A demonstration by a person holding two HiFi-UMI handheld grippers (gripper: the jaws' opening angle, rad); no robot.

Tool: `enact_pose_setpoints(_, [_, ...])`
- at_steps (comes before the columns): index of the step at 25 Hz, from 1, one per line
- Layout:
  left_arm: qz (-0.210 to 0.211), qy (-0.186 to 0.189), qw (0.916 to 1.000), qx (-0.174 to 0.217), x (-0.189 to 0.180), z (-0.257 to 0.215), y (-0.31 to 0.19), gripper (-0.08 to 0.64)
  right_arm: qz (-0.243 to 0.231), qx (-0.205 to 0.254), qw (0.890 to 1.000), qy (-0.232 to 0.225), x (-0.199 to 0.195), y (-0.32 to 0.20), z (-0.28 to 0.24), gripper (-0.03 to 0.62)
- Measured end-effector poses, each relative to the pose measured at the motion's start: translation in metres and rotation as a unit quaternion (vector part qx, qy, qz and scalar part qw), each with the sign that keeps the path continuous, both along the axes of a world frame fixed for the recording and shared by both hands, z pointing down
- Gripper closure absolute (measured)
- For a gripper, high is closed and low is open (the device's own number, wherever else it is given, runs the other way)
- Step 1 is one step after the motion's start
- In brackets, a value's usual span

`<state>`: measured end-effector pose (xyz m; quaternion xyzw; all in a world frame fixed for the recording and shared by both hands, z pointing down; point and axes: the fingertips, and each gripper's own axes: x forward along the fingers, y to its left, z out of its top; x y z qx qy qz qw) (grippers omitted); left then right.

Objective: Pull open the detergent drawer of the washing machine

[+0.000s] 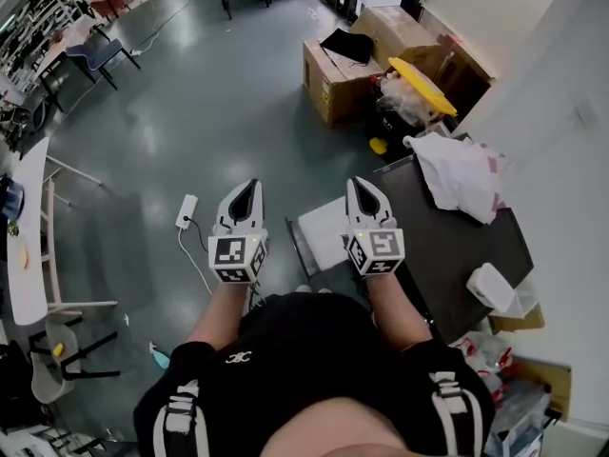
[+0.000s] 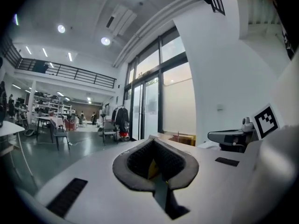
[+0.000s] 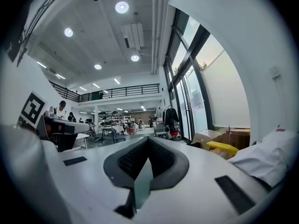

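Note:
No detergent drawer can be made out in any view. A dark-topped appliance (image 1: pixel 457 246) stands at my right, with a white panel (image 1: pixel 322 228) low at its front. I cannot tell whether it is the washing machine. My left gripper (image 1: pixel 247 190) is held level over the grey floor, jaws together and empty; in its own view the left gripper (image 2: pixel 153 141) points into the hall. My right gripper (image 1: pixel 367 192) hovers beside the appliance's near corner, touching nothing. In the right gripper view the right gripper (image 3: pixel 148 140) has its tips meeting, with nothing between them.
A white plastic bag (image 1: pixel 461 174) lies on the dark top and a white container (image 1: pixel 495 288) sits near its right edge. Cardboard boxes (image 1: pixel 343 69) and a yellow-lidded bin (image 1: pixel 422 84) stand beyond. A power strip (image 1: pixel 186 210) lies on the floor. A white table (image 1: pixel 29 236) lines the left.

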<state>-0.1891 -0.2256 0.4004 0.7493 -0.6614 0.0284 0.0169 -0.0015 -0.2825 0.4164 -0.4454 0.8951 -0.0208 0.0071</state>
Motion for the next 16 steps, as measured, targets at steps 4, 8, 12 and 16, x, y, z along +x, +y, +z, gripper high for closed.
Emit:
enact_pose_setpoints(4, [0.003,0.001,1.0000,-0.006,0.000,0.004,0.000,0.558,0.004,0.002,1.000,0.010,0.001,0.002,0.001,0.591])
enact_pose_setpoints(8, [0.008,0.004,1.0000,-0.005,0.003,0.006,-0.003,0.558,0.013,0.000,1.000,0.011,0.009,-0.001,0.001,0.591])
enact_pose_setpoints(12, [0.012,0.012,0.9998,-0.008,0.005,0.008,-0.007,0.558,0.020,-0.001,1.000,0.015,0.013,-0.002,0.004,0.591])
enact_pose_setpoints(16, [0.016,0.012,0.9998,-0.006,0.005,0.007,-0.008,0.558,0.028,-0.002,1.000,0.014,0.016,-0.003,0.005,0.591])
